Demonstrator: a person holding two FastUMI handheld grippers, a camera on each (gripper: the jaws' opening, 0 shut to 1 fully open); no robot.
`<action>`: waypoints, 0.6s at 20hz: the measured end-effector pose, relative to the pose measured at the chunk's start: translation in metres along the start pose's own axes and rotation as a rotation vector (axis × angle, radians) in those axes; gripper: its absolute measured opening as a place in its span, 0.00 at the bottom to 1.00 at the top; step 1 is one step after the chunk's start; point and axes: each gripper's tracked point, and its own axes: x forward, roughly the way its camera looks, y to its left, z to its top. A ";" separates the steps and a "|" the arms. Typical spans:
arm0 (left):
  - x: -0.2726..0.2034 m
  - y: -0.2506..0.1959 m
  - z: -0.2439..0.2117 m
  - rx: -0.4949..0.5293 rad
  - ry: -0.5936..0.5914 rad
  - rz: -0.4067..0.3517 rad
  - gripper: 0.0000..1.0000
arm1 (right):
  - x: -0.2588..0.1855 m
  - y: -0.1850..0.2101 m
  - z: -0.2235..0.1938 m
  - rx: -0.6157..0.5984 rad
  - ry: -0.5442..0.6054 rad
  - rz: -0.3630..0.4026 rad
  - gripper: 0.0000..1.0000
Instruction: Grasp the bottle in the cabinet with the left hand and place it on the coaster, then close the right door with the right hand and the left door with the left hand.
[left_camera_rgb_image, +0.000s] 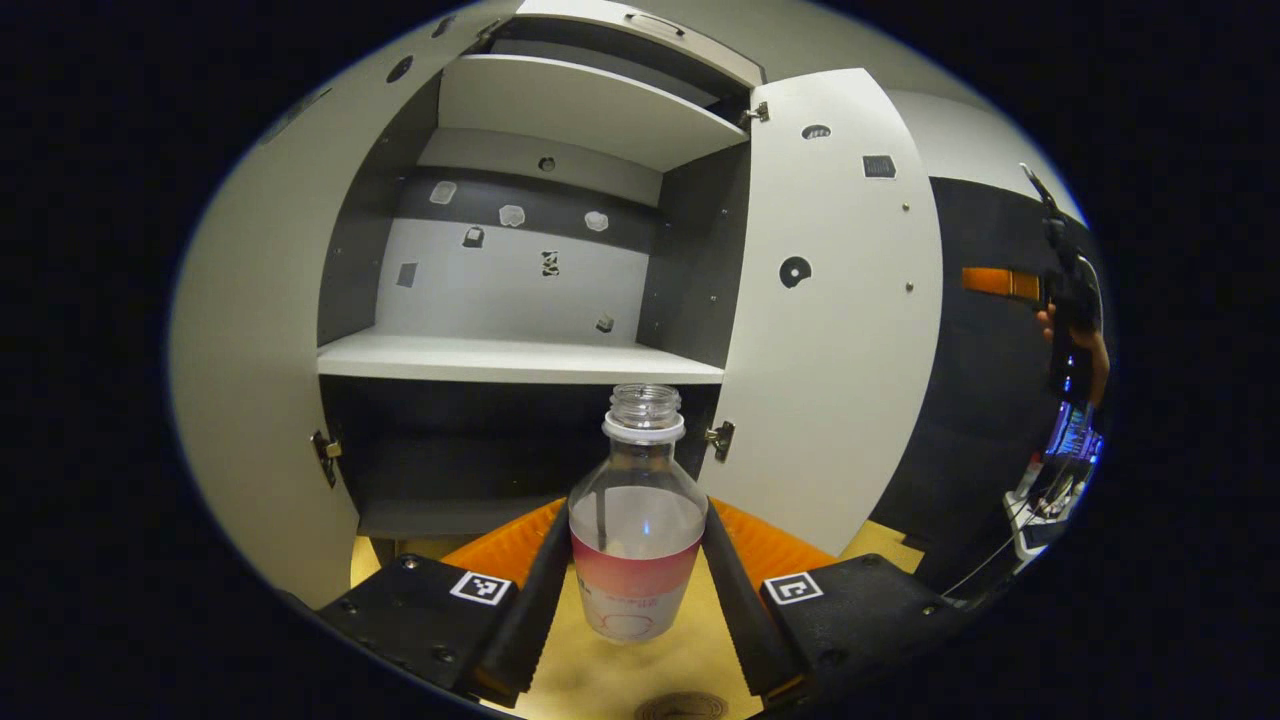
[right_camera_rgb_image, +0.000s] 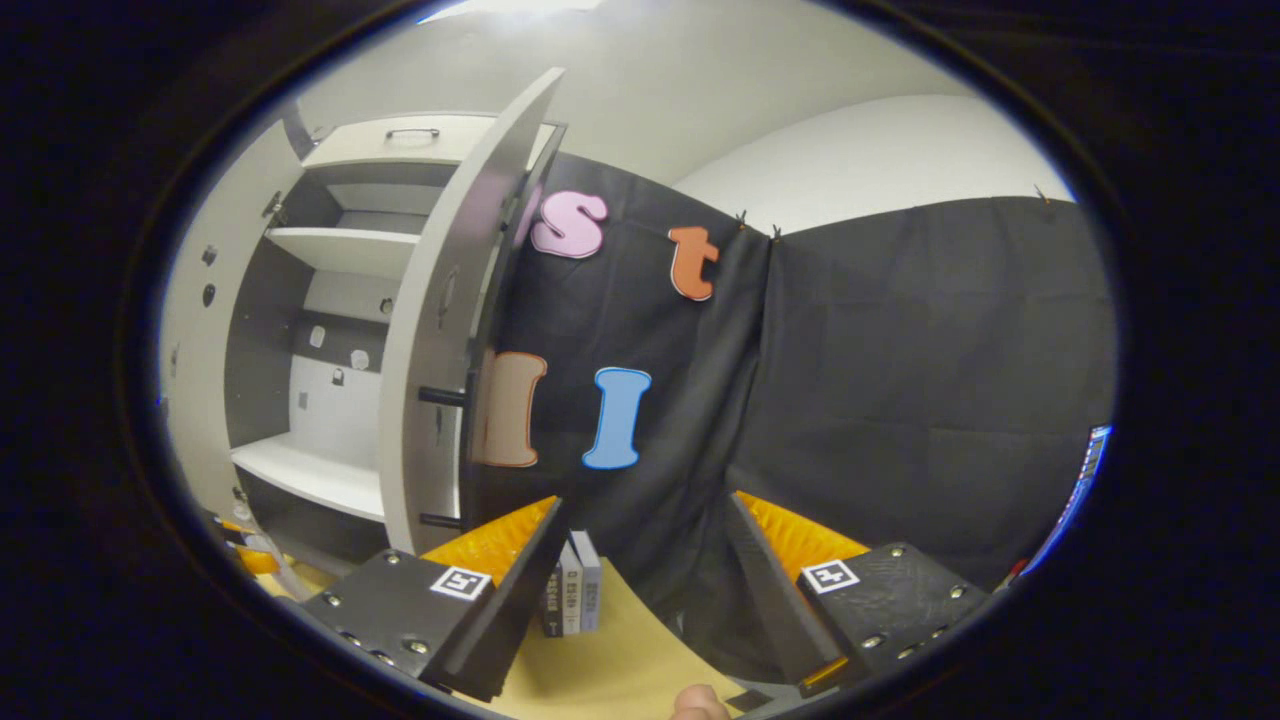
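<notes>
Gripping a clear, capless bottle (left_camera_rgb_image: 638, 520) between both fingers, the left hand-held gripper (left_camera_rgb_image: 637, 590) carries it upright above the yellow desk (left_camera_rgb_image: 600, 680), in front of the open cabinet (left_camera_rgb_image: 520, 360); the bottle is part full of clear liquid and wears a pink-and-white label, and both fingers press its lower sides. Just below it, at the near edge of the desk, the rim of a round coaster (left_camera_rgb_image: 681, 707) peeks into the left gripper view. Behind the bottle the cabinet's white shelf (left_camera_rgb_image: 515, 360) lies bare, with the left door (left_camera_rgb_image: 255, 380) and right door (left_camera_rgb_image: 835, 320) both swung wide. In the right gripper view, the right hand-held gripper (right_camera_rgb_image: 640, 590) hangs with its fingers spread wide, holding nothing, above the desk and a few upright books (right_camera_rgb_image: 572, 595), with the right door seen edge-on beyond.
</notes>
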 end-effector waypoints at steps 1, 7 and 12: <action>-0.002 0.000 -0.010 0.011 0.009 0.008 0.77 | 0.002 -0.001 -0.001 -0.010 0.000 -0.004 0.97; -0.018 0.000 -0.069 -0.037 0.094 0.078 0.77 | 0.007 0.006 -0.003 -0.021 -0.011 0.013 0.97; -0.037 -0.005 -0.109 -0.104 0.161 0.108 0.78 | 0.019 0.008 -0.005 -0.004 -0.002 0.022 0.94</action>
